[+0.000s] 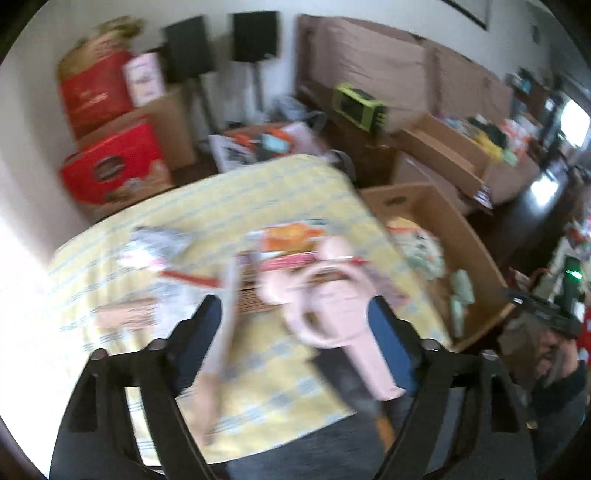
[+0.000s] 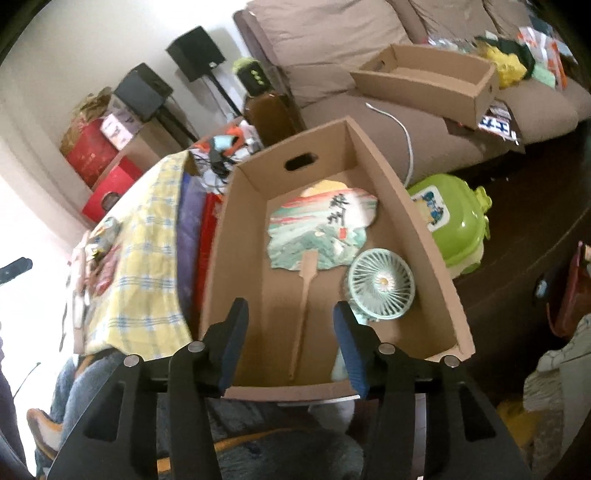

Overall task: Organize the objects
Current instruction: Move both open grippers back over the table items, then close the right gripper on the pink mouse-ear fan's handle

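The left wrist view is blurred. My left gripper (image 1: 295, 325) stands open over the table's yellow checked cloth (image 1: 229, 192). A pink handheld fan (image 1: 325, 306) lies between its fingers, the handle close to the right finger (image 1: 388, 332); no pad presses on it. A pale stick-like thing (image 1: 225, 314) lies by the left finger. My right gripper (image 2: 291, 332) is open and empty above a cardboard box (image 2: 424, 236) beside the table. In the box lie a painted paper hand fan (image 2: 321, 225) and a small mint-green electric fan (image 2: 380, 282).
Snack packets (image 1: 291, 236) and a silver wrapper (image 1: 159, 240) lie on the cloth. A brown sofa (image 2: 332, 44) carries a second cardboard box (image 2: 436, 88). A green container (image 2: 454, 221) stands on the dark floor. Red boxes (image 1: 110, 166) and speakers (image 1: 255, 35) line the wall. A person's jeans-clad legs (image 2: 96, 384) show below.
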The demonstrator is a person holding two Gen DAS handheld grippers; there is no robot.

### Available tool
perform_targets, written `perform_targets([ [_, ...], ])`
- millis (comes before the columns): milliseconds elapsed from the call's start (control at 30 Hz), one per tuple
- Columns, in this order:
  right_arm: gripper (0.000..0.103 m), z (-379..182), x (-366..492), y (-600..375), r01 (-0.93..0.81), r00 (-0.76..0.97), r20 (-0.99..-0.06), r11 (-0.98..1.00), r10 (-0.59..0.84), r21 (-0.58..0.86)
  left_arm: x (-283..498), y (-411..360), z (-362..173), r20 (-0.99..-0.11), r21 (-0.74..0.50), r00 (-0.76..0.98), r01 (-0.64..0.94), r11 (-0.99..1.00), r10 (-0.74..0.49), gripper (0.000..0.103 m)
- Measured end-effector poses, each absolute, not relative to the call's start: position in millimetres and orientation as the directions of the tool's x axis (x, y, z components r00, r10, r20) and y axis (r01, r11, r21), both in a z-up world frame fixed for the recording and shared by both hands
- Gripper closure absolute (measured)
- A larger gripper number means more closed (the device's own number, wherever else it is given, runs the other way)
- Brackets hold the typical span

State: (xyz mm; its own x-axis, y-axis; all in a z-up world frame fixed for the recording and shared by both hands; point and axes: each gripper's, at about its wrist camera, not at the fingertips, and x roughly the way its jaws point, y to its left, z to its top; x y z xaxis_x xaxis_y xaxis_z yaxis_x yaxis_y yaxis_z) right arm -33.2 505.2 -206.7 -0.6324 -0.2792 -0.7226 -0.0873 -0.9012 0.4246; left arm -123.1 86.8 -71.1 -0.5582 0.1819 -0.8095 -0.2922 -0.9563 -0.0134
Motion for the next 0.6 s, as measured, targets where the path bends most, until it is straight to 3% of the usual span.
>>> perform_targets([
  [167, 0.053, -187, -21, 473, 0.020, -0.656, -0.669, -0.894, -0.349, 0.447, -120, 24, -89, -0.823, -0.115, -0.539, -0.152, -0.982, 0.180, 0.020],
  [367, 0.053, -148, -22, 409, 0.147, -0.636, -0.694, -0.936, -0.338, 0.320, -107, -5, -115, -0.836, -0.200, -0.511, -0.056, -0.978, 0.200, 0.020],
  [600, 0.031, -108, -21, 338, 0.263, -0.637, -0.687, -0.936, -0.349, 0.232, -99, -32, -127, -0.837, -0.243, -0.506, -0.002, -0.970, 0.210, 0.020],
])
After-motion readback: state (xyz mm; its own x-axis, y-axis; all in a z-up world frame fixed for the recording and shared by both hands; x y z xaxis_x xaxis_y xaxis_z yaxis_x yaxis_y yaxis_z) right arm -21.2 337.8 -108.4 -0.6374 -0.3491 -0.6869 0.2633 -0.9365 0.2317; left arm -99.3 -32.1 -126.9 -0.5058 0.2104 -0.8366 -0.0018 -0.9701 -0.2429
